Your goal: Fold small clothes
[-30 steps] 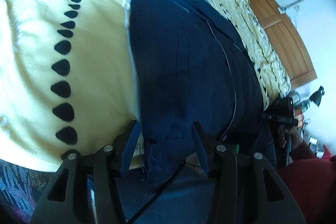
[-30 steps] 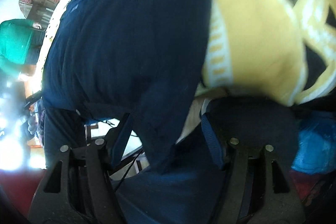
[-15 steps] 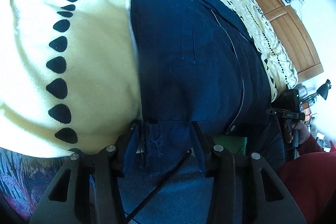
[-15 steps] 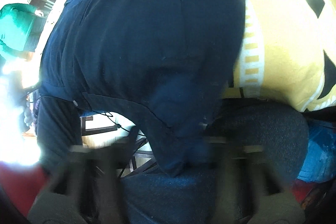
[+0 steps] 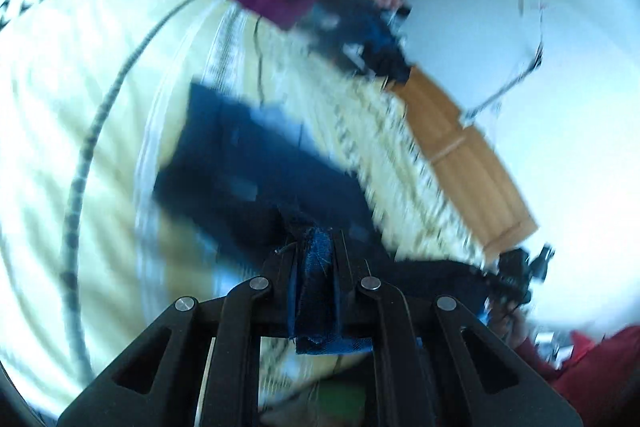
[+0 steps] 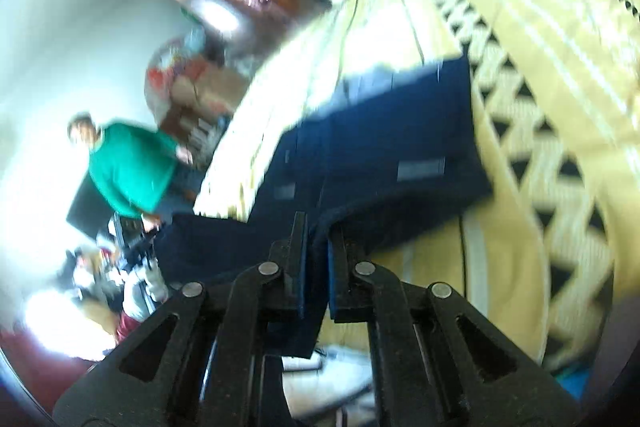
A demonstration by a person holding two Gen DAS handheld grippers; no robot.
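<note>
In the left wrist view, your left gripper (image 5: 314, 247) sits at the bottom centre with its jaws pinched together on a folded edge of the dark blue garment (image 5: 256, 163); a denim-like strip of it hangs down between the fingers. The rest of the garment stretches away toward the middle of the frame, lying on the pale yellow bedspread (image 5: 80, 87). A wooden headboard (image 5: 472, 163) runs down the right side, and a heap of dark clothes (image 5: 360, 39) lies at the upper centre. The frame is blurred by motion.

In the right wrist view, your right gripper (image 6: 318, 239) at the bottom centre is likewise clamped on an edge of the garment (image 6: 400, 147), which spreads up to the centre over the bedspread (image 6: 540, 67). A person in a green top (image 6: 128, 167) stands at the left.

Half a second ago both grippers were low against the garment, which filled each view; now both are raised, drawing the cloth up with them.
</note>
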